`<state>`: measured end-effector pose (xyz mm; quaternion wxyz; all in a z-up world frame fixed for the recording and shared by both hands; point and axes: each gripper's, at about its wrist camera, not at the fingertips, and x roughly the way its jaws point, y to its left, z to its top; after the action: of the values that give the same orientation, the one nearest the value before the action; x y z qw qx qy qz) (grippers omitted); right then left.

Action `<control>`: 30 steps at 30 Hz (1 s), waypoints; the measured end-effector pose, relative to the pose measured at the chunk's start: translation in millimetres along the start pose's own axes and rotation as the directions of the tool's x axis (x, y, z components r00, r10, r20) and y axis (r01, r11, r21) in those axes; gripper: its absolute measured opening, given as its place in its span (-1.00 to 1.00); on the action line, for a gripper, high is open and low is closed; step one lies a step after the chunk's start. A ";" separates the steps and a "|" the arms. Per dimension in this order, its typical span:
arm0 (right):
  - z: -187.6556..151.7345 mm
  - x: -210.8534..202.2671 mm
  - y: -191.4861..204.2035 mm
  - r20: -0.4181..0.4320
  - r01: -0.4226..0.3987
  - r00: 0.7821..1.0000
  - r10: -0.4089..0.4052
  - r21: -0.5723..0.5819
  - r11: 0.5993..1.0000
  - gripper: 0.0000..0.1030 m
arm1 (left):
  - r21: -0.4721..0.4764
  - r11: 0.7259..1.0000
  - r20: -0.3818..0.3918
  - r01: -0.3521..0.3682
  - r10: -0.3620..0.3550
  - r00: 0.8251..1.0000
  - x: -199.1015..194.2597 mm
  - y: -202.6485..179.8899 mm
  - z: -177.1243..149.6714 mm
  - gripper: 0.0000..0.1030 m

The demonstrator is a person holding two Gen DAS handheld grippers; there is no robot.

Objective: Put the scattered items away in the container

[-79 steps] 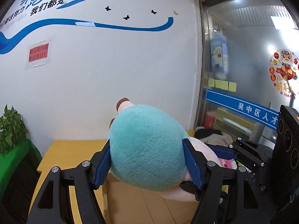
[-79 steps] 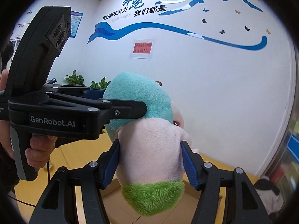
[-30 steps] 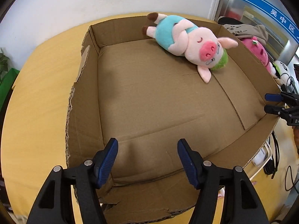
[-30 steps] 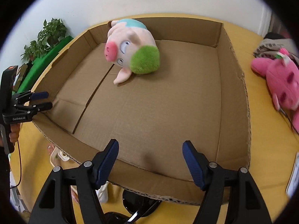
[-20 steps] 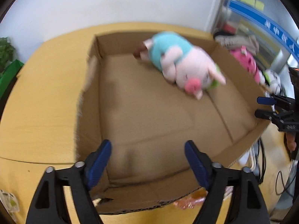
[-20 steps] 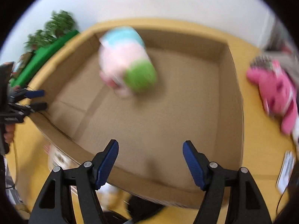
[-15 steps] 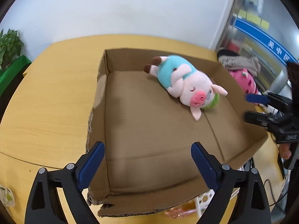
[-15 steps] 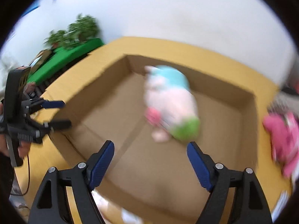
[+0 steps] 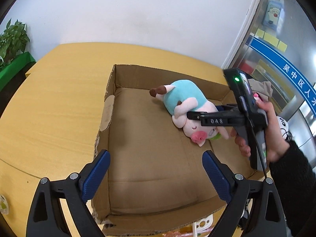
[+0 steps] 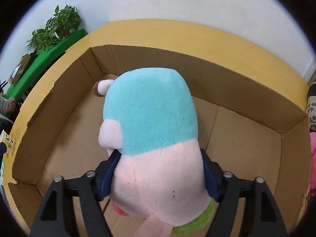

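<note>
**Right gripper closing on the pig**

My right gripper (image 10: 158, 175) is closing its jaws around the plush pig's (image 9: 185, 106) head, blue pads against both pink sides. The pig lies inside the cardboard box (image 9: 110, 90), toward the right centre of the left view. My left gripper (image 9: 156, 172) hangs spread wide and empty over the box's near edge.

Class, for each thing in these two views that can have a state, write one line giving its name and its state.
Brown cardboard box: open-topped, on the yellow table, holding one toy.
Plush pig in a teal top: lying on its side on the box floor.
Left gripper: open, empty, above the box's near edge.
Right gripper: jaws closing, the pig's pink head between its blue pads.
Pink plush toy: outside the box, on the table.
</note>
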<state>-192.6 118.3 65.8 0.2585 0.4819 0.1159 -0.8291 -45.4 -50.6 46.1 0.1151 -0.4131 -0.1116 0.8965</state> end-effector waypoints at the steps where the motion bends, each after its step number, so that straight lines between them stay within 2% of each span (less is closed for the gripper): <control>1: -4.6 -4.9 0.7 0.007 -0.007 1.000 0.007 0.002 1.000 0.27 | -0.009 1.000 -0.008 0.009 -0.009 1.000 4.5 0.1 4.4 0.87; 5: -19.4 -31.9 17.6 0.078 -0.070 0.994 0.071 -0.013 0.997 0.23 | -0.035 0.996 -0.028 0.081 -0.082 0.996 20.5 -3.1 28.1 0.87; 9: -41.1 -72.7 39.2 0.184 -0.156 0.970 0.160 -0.036 0.987 0.23 | -0.079 0.980 -0.066 0.184 -0.190 0.980 49.4 -7.6 56.4 0.87; 10: -46.6 -82.6 44.5 0.205 -0.174 0.962 0.179 -0.040 0.984 0.22 | -0.088 0.971 -0.068 0.222 -0.228 0.971 54.2 -9.1 63.2 0.91; 12: -52.7 -94.2 48.4 0.232 -0.191 0.953 0.195 -0.039 0.981 0.22 | -0.115 0.943 -0.063 0.312 -0.321 0.945 58.7 -11.6 73.1 0.84; 13: -54.4 -99.0 47.7 0.243 -0.206 0.947 0.208 -0.034 0.978 0.22 | -0.122 0.935 -0.064 0.332 -0.342 0.938 59.7 -14.5 77.8 0.79; 17: -45.9 -104.7 41.7 0.275 -0.223 0.938 0.211 0.012 0.975 0.22 | -0.043 0.953 -0.065 0.301 -0.303 0.951 53.7 -32.4 93.6 0.56; 22: -19.7 -103.3 35.5 0.296 -0.255 0.927 0.231 0.043 0.966 0.21 | -0.001 0.971 -0.068 0.239 -0.239 0.969 46.4 -30.0 132.0 0.47; 27: 23.5 -68.5 33.5 0.298 -0.344 0.910 0.289 0.150 0.927 0.21 | 0.056 0.992 -0.111 0.114 -0.107 0.988 62.6 -15.1 172.2 0.46; 30: 33.7 -32.8 29.5 0.275 -0.385 0.907 0.318 0.239 0.891 0.21 | 0.079 0.997 -0.192 0.024 -0.009 0.981 96.4 -0.9 183.3 0.44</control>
<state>-188.3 89.0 112.8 0.3437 0.4285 -0.1262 -0.8260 -246.7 -40.3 93.6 0.1493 -0.4913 -0.0669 0.8555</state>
